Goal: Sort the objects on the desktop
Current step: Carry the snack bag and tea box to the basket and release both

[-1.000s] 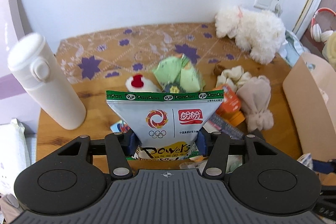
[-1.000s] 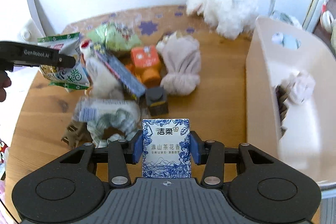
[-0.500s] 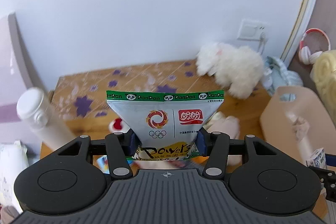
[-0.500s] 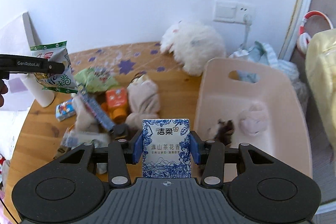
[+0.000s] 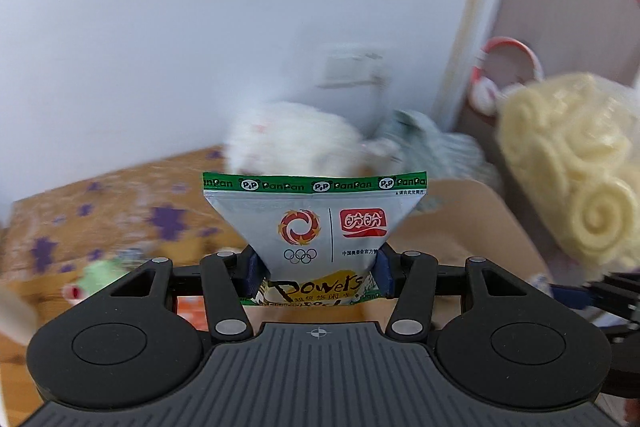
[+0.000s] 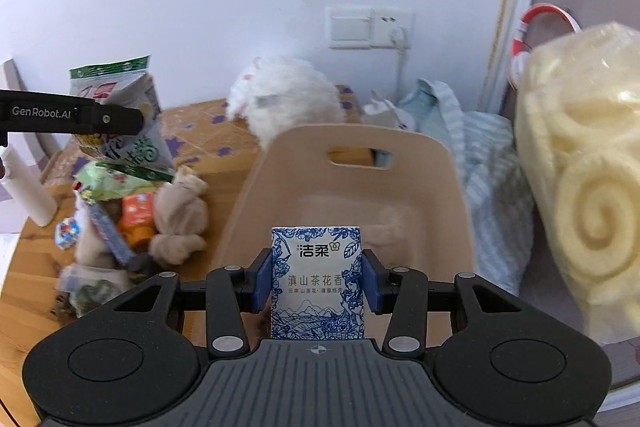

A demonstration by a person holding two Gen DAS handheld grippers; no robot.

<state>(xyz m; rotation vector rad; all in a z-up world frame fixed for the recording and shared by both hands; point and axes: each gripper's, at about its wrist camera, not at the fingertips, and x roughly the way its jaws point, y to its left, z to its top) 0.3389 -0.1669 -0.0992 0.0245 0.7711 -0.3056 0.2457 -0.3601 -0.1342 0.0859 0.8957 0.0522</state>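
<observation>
silver snack bag [image 5: 316, 227] in left claw [image 5: 316, 273], tissue pack [image 6: 318, 279] in right claw [image 6: 316, 283]

Both hands move away from the messy pile toward the beige basket [image 6: 352, 147]. The tissue pack [image 6: 318, 281] now hangs above the basket, and the snack bag [image 5: 316, 227] comes close too.

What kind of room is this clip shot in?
Likely a lived-in room at home, perhaps a bedroom: a cluttered wooden table against a wall, a white plush toy on it, and headphones hanging by the doorway.
</observation>
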